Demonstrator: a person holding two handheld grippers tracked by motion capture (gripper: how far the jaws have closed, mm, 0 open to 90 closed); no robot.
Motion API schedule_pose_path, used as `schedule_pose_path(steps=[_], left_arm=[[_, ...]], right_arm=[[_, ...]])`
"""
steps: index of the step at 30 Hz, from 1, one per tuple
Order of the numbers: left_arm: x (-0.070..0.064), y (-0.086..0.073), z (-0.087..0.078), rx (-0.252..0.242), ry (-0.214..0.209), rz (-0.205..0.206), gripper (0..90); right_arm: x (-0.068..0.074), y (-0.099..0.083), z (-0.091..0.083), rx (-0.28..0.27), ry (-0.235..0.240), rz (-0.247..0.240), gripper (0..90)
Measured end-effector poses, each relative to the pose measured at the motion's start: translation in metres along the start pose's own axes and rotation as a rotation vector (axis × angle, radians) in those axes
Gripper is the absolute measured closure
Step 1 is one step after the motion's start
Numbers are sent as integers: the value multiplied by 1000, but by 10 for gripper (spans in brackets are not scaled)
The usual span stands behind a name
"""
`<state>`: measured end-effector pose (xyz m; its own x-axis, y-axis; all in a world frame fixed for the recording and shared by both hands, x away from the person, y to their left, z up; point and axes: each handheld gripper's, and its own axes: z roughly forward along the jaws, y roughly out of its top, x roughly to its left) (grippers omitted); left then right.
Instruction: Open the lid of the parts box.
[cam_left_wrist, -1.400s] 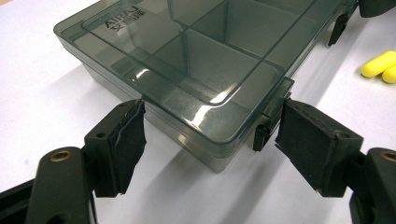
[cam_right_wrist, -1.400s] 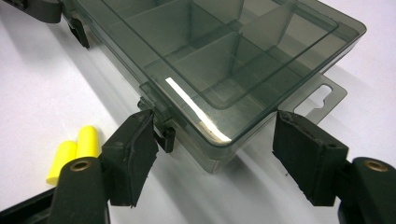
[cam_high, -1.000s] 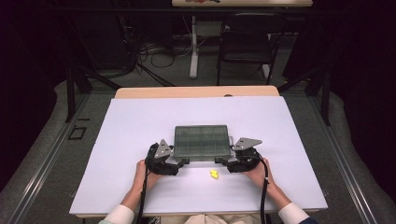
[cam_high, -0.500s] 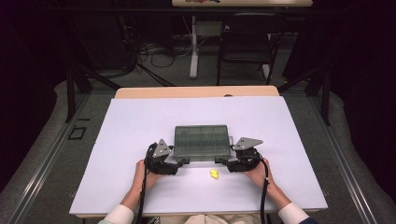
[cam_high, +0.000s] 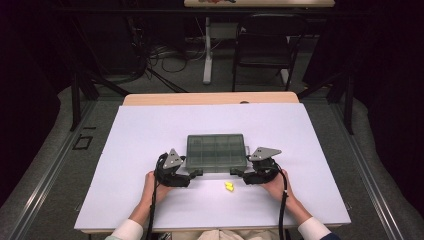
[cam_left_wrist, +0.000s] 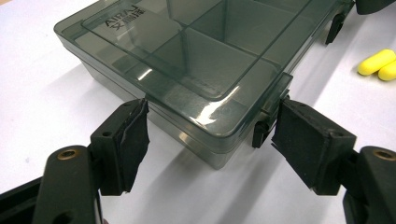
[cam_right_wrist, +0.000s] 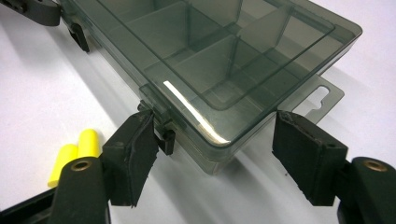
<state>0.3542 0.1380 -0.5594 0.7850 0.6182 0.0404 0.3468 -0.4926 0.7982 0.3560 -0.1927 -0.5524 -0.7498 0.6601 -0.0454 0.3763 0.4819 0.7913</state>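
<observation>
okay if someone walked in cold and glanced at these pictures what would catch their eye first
First comes the smoky clear compartment box with its lid shut, lying mid-table on the white table. The left tongs and right tongs sit open at its two near corners, each with one pad close to a front latch. Next, the two bright yellow earplugs lie side by side on the white surface just in front of the box, between the two tongs.

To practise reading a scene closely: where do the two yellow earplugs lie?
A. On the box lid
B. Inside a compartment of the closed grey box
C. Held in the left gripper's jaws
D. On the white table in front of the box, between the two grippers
D: the earplugs lie on the bare table, just in front of the box, between the left gripper and right gripper.
</observation>
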Motion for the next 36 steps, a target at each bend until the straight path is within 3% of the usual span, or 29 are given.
schedule_pose_path(steps=[36], left_arm=[[0, 0, -1, -4, 4, 4, 271]], right_arm=[[0, -1, -1, -6, 0, -3, 305]])
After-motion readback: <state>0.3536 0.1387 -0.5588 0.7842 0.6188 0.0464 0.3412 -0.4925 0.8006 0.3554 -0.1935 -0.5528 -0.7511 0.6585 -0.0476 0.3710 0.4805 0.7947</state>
